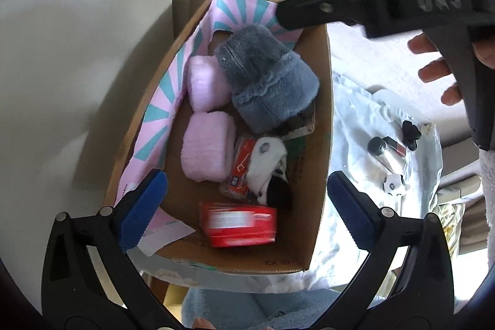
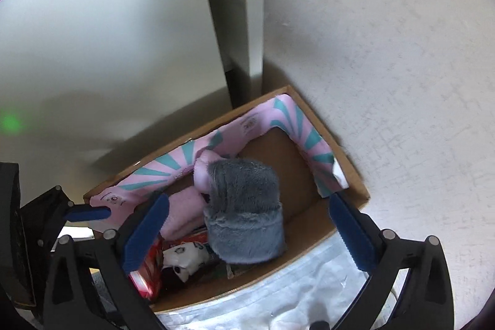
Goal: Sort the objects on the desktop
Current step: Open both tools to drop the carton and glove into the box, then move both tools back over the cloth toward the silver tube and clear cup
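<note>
Left wrist view shows both tongs, left tongs (image 1: 244, 203) and right tongs (image 2: 247, 232), spread apart and empty above the box (image 1: 321, 144), where the grey hat (image 1: 266, 79) lies. Next, lift clear without snagging it. Only this view shows small items (image 1: 393, 144) waiting beside the box.

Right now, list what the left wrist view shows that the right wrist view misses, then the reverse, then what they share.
Only the left wrist view: the red box lying flat at the near end, a second pink fuzzy pad, small dark bottles on the white plastic sheet outside the carton, and a person's fingers.

Only the right wrist view: the left gripper's blue pad at the carton's rim, and the wall corner behind.

Both: the cardboard box, the grey furry item, the pink-and-teal liner, and open, empty jaws.
</note>
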`<state>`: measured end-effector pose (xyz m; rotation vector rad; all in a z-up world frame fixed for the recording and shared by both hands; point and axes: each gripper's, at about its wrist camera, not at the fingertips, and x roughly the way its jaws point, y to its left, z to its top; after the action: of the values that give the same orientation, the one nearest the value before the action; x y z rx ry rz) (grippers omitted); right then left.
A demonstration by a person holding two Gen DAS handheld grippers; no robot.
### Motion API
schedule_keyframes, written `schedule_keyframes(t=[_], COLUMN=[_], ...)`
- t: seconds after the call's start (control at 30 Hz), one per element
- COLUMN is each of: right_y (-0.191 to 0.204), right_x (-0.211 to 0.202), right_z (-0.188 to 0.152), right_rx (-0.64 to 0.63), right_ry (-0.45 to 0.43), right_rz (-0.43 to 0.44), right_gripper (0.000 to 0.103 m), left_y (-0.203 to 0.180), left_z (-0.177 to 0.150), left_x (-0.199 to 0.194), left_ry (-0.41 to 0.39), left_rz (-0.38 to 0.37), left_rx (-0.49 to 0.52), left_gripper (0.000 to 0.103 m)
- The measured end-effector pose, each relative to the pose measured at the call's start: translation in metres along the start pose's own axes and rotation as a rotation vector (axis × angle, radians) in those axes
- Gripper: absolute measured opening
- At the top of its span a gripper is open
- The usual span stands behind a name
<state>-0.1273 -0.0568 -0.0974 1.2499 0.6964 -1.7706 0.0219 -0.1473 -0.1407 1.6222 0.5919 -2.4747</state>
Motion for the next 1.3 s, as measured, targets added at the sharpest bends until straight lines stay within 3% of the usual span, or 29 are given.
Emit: schedule_keyframes(t=[0.4, 0.63, 0.8, 0.9, 1.1, 1.17, 1.3], right_y=[-0.006, -0.016, -0.013, -0.016, -0.029, -0.037, -0.058], right_x=[-0.042, -0.053, -0.057, -0.066, -0.09, -0.097, -0.118], right_z=[-0.024, -0.04, -0.057, -0.066, -0.089, -0.1, -0.126], right_rx=[-0.065, -0.029, -0.059, -0.051, -0.001, 0.038, 0.131], right_ry=[-0.051, -0.021, 0.002, -0.002, -0.009, 0.02, -0.019], right_rz=[-0.114, -0.11, -0.15, -0.144, -0.143, -0.182, -0.278], right_gripper=[0.103, 0.103, 0.103, 0.103, 0.103, 0.103, 0.103], left_y=[-0.007, -0.023, -0.041, -0.056, -0.079, -0.086, -0.105], left_z=[0.022, 0.018, 0.016, 0.015, 0.017, 0.017, 0.018], left_x=[-0.023, -0.025, -0.023, -0.025, -0.025, -0.026, -0.026], left_ry=[-0.019, -0.049, -0.026, 0.009, 0.029, 0.035, 0.044], left_rz=[0.023, 0.046, 0.016, -0.06, -0.049, -0.072, -0.132], left_rx=[-0.014, 0.032, 0.081, 0.1, 0.153, 0.163, 0.193], left_gripper=[0.103, 0.103, 0.103, 0.103, 0.103, 0.103, 0.103])
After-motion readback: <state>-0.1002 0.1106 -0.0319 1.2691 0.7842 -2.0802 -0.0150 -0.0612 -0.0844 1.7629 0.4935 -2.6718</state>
